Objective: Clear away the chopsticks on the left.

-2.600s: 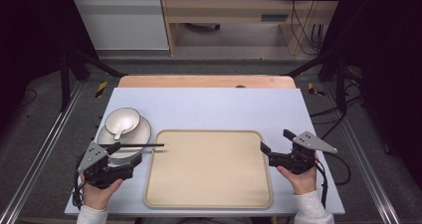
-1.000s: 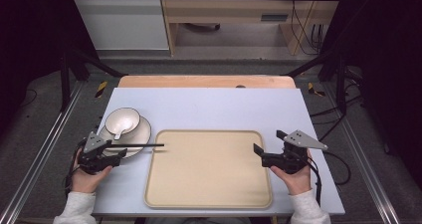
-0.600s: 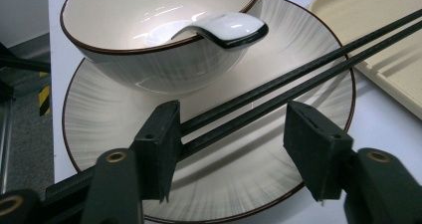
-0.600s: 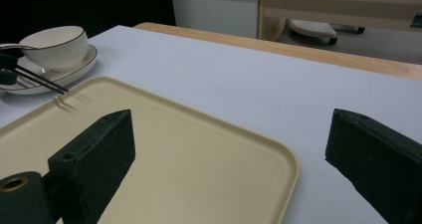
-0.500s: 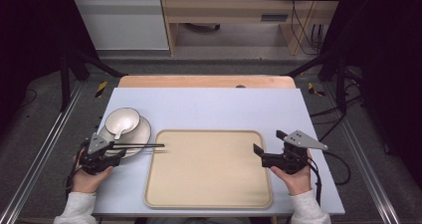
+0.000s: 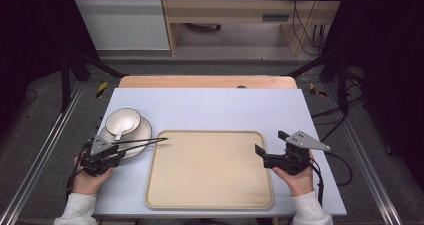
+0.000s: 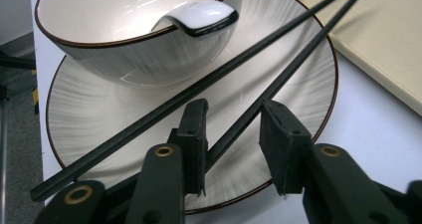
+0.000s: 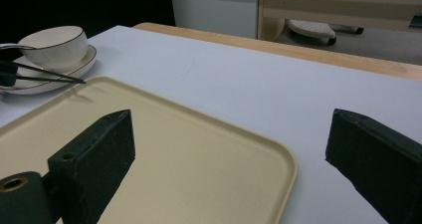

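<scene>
A: Left claw (image 7: 234,134) at 8 o'clock on the pale blue surface (image 6: 225,107). Jaws part-open, straddling one of the two thin black chopsticks (image 7: 278,82); the other stick lies just outside the left jaw. No grip made, as far as I can see.

B: Where do the sticks lie?

A: Across the ribbed white plate with a dark rim (image 7: 298,59), tips reaching over the near corner of the beige rectangular plastic tray (image 6: 210,167) at centre. White bowl with a brown rim (image 6: 123,121) sits on the plate toward 10 o'clock, a white spoon (image 7: 199,17) hooked over its edge.

B: Advice for the step?

A: Probably a pickup. Gather both sticks between the jaws before closing, or one rolls free. Come in low and level, lift gently; plate glaze looks slick.

B: Obstacles?

A: Bowl wall stands close beside the sticks. Right claw (image 8: 239,149) hovers at 4 o'clock, jaws wide apart, empty, over the tray's right edge.
</scene>
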Motion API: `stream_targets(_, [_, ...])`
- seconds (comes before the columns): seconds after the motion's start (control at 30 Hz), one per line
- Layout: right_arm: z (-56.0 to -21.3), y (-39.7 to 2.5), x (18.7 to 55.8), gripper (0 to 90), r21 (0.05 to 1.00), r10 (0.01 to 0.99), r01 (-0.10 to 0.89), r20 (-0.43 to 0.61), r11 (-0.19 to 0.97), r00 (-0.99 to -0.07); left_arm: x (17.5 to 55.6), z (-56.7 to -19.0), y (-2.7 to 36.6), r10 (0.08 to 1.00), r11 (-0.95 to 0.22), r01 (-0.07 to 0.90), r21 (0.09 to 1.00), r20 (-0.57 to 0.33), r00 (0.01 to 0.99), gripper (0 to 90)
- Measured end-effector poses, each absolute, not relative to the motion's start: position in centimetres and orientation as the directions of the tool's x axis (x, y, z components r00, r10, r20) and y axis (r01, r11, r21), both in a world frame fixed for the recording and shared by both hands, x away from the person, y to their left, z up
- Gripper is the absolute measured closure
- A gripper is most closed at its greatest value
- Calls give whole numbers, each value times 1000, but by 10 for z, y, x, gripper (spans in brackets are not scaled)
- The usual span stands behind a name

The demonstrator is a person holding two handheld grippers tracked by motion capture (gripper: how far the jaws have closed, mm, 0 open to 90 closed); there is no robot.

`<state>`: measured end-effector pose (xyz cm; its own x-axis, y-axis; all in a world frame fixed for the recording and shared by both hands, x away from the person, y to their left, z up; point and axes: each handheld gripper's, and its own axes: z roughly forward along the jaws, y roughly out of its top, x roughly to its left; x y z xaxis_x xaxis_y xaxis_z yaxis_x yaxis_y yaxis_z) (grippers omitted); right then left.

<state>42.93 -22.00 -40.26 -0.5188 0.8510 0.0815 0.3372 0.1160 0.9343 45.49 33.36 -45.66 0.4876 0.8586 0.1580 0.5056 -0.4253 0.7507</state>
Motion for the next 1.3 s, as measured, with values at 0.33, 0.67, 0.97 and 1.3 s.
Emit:
stream_targets(0.33, [-402, -220, 430, 54, 933, 851, 338, 80, 119, -520, 453, -454, 332, 844, -446, 515, 732, 153, 515, 749])
stream_targets(0.67, [-404, -220, 430, 53, 931, 850, 346, 85, 119, -520, 453, -454, 327, 843, -445, 527, 724, 139, 520, 829])
stream_targets(0.97, [-404, -220, 430, 53, 930, 849, 346, 84, 121, -522, 455, -452, 325, 850, -418, 542, 729, 103, 517, 792])
stream_targets(1.3, [-404, -219, 430, 52, 931, 848, 345, 84, 120, -522, 475, -454, 313, 870, -393, 595, 701, 73, 488, 790])
